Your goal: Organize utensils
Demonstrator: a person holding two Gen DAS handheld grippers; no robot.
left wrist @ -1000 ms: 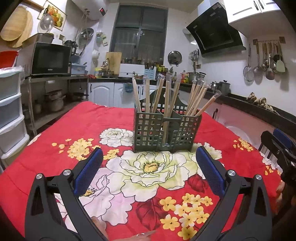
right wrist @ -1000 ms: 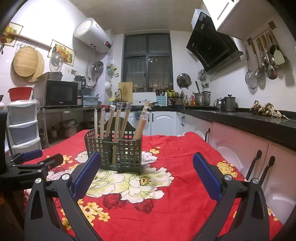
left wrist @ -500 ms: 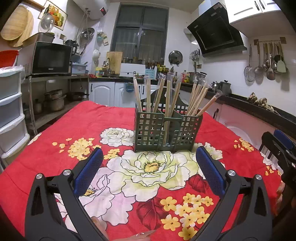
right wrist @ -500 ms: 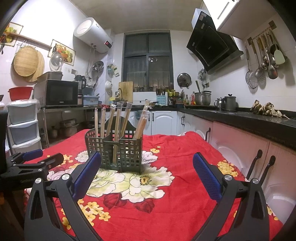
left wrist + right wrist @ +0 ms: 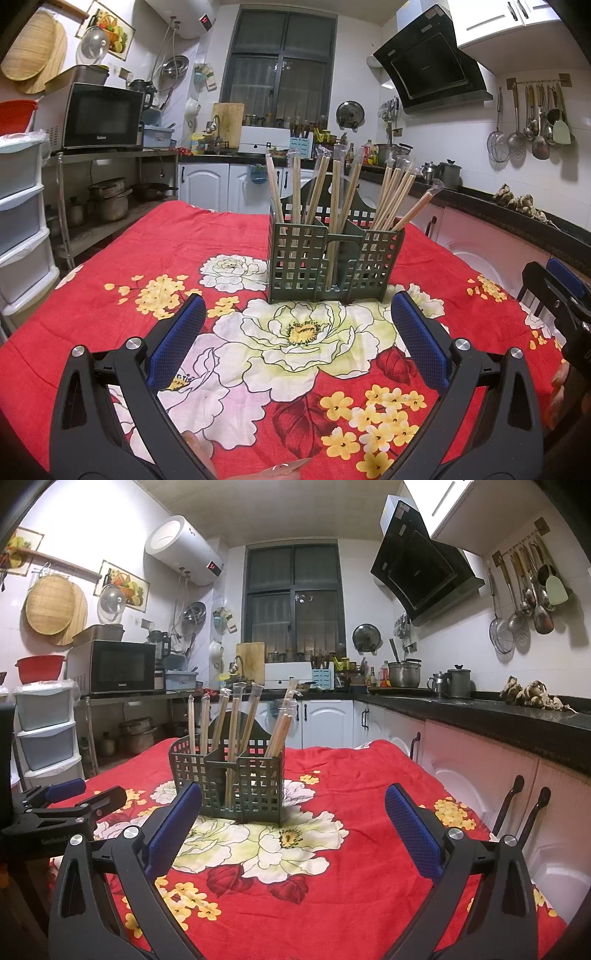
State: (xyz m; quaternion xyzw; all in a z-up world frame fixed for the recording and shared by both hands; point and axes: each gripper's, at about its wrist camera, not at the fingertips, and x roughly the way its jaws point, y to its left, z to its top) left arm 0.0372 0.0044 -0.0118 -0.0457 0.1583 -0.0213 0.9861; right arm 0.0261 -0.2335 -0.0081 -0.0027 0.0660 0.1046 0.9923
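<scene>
Left wrist view: left gripper (image 5: pixel 297 325) spread wide, holding nothing, short of the green caddy (image 5: pixel 334 260) on the red floral tablecloth (image 5: pixel 110 295). Chopsticks (image 5: pixel 332 192) stand upright in its compartments; none loose on the cloth.

Right wrist view: right gripper (image 5: pixel 291 819) equally wide, empty. Caddy (image 5: pixel 229 777) sits ahead-left, chopsticks (image 5: pixel 232 720) sorted inside. Task looks essentially finished; nothing visible left to place.

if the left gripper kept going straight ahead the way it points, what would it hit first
Probably the green utensil caddy holding the chopsticks. It stands centred ahead of the open left gripper, with only bare floral tablecloth between. Depth is uncertain; a downward tilt would meet the cloth first.
</scene>
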